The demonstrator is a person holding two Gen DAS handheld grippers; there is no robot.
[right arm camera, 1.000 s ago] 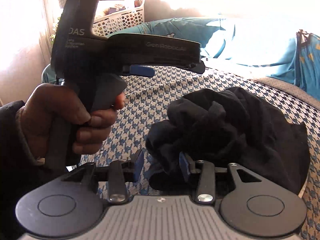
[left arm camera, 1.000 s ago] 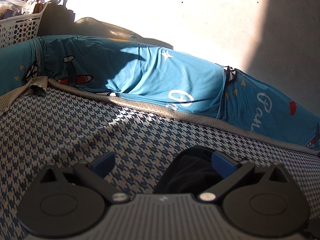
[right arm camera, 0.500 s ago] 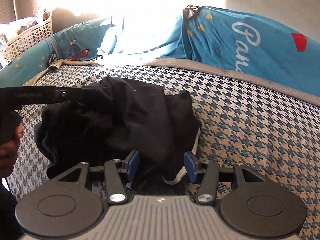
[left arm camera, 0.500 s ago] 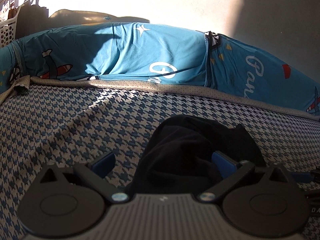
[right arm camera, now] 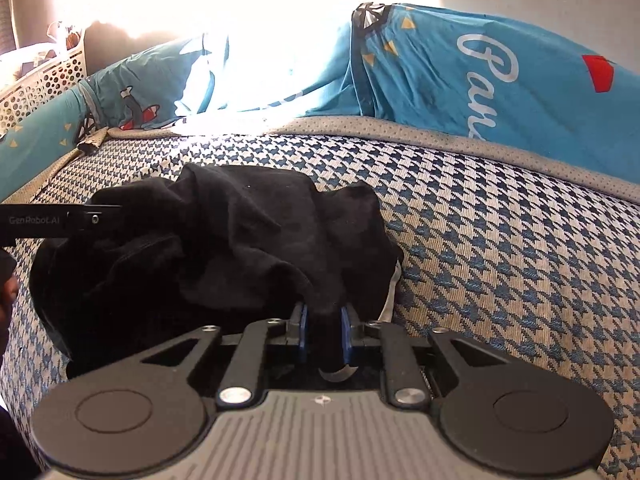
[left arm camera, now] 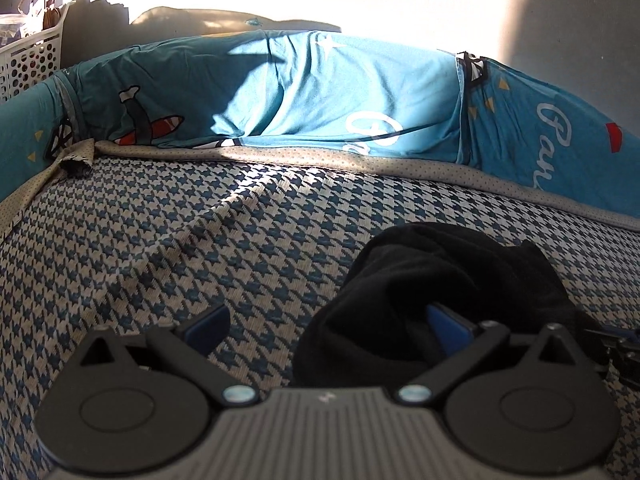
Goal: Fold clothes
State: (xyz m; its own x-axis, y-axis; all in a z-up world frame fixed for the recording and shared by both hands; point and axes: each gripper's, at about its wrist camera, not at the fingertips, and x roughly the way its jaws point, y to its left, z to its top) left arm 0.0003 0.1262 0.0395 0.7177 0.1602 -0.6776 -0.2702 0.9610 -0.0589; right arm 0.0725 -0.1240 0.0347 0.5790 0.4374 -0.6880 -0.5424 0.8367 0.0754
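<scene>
We record a bed covered in a blue-and-white houndstooth cover (left arm camera: 200, 248) edged with a grey dotted border. Behind it lies teal bedding (left arm camera: 320, 92) printed with aeroplanes, stars and white script. A white perforated basket (left arm camera: 24, 56) stands at the far left corner, against a pale wall washed with strong sunlight; part of the bedding is blown out in the right wrist view.

One black garment (right arm camera: 224, 240) lies crumpled in a heap on the houndstooth cover, nearer the front edge.

Left gripper (left arm camera: 326, 326): jaws spread wide. Its left blue pad sits over bare cover; its right pad is tucked against or into a fold at the garment's near edge. We see nothing pinched between the two fingers. In the right wrist view this tool enters from the left, reaching to the garment's left side, and part of a hand (right arm camera: 6, 296) shows at the frame edge.

Right gripper (right arm camera: 323, 334): jaws drawn nearly together, clamping a bunched fold of the black garment between the blue pads. A pale strip, possibly a label or lining, shows at the garment's right edge.

Count: two grippers, one garment, one basket.
</scene>
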